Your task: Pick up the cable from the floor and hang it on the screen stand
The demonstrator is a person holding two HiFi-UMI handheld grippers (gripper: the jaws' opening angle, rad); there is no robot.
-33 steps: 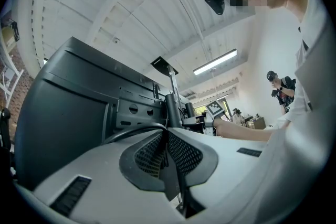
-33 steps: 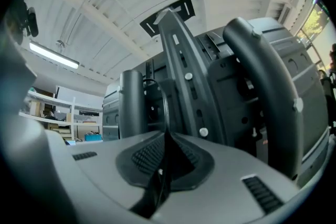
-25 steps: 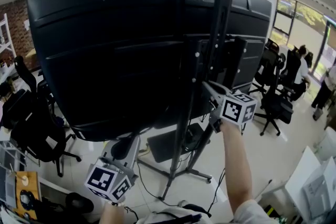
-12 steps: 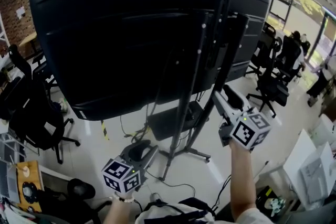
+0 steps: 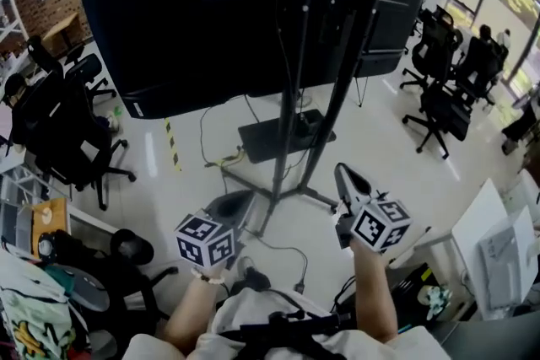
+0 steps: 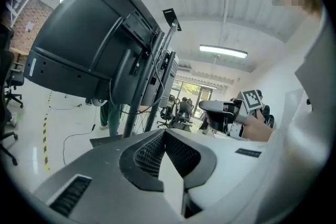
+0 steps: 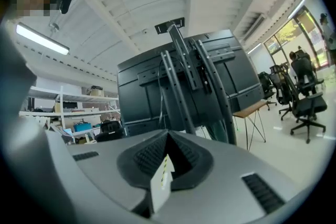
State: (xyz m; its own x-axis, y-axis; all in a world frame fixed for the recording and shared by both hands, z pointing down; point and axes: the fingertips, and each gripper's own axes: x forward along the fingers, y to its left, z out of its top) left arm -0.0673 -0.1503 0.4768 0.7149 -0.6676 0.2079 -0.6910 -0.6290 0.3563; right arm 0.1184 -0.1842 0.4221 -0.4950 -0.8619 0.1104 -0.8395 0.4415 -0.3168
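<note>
held left tongs (image 6: 164,132) and right tongs (image 7: 168,136) pressed together, empty; not yet lifted thin black cable (image 5: 287,251) off pale glossy floor (image 5: 396,173), nor hung it.

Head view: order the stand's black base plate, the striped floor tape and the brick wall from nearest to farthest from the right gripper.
1. The black base plate, on the floor just ahead and left of the right gripper.
2. The striped floor tape, farther left on the floor.
3. The brick wall, far upper left.
</note>
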